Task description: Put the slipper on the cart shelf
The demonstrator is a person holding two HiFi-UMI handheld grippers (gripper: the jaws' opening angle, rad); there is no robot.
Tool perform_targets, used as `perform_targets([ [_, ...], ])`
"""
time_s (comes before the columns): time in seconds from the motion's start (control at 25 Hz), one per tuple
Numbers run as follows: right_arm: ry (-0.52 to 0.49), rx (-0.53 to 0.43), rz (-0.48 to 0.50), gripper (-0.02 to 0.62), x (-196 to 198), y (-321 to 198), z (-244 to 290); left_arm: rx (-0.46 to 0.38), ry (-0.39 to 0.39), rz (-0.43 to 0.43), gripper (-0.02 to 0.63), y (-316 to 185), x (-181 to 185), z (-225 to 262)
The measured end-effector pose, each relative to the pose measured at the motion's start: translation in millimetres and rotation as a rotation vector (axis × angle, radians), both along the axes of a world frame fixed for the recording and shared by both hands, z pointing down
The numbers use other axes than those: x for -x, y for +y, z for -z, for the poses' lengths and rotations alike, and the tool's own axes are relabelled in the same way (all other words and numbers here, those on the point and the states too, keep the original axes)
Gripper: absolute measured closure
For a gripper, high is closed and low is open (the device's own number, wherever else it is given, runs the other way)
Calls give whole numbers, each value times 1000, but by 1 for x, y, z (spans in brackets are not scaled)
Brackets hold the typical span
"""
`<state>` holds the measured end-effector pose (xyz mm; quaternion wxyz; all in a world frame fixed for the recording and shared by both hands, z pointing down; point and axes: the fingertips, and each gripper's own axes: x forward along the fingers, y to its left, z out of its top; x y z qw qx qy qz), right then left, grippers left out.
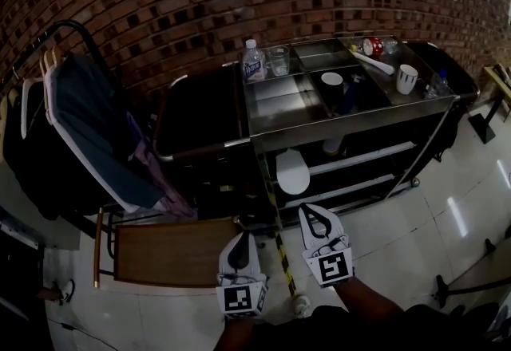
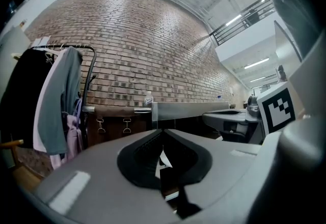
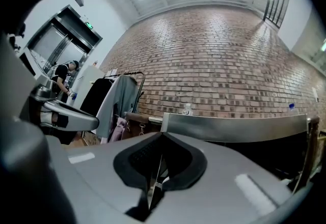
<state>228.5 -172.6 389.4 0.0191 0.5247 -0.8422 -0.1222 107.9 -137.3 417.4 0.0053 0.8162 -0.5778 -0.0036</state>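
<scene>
A white slipper (image 1: 292,171) lies on the middle shelf of the steel cart (image 1: 351,124), just inside its left front post. My two grippers hang side by side over the floor in front of the cart. The right gripper (image 1: 310,212) is shut and empty, its tips a short way below the slipper and apart from it. To its left and lower, the left gripper (image 1: 243,238) is also shut with nothing in it. In the left gripper view the jaws (image 2: 163,130) meet in front of the cart top (image 2: 188,111). The right gripper (image 3: 162,134) likewise faces the cart's edge (image 3: 234,126).
On the cart top stand a water bottle (image 1: 253,62), a glass (image 1: 279,60), a black cup (image 1: 331,86) and a white cup (image 1: 407,78). A clothes rack with hanging garments (image 1: 88,126) is at the left, a wooden stool (image 1: 172,254) beside my left gripper. A person (image 3: 63,78) stands far off.
</scene>
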Motion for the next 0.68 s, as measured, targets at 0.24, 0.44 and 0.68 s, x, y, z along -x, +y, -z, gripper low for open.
perform_targets([
  [0.24,4,-4,-6,594,-4,-2,-3,-3,2,2,583,-4,-3,1],
  [0.44,1,-11,-8,594,-5,-5,0,-12,5,0,583,-11,-8,10],
  [0.68,18,-15,-5,594,-6,-10,-2,-24,-2,-4,583,-19,-12,16],
])
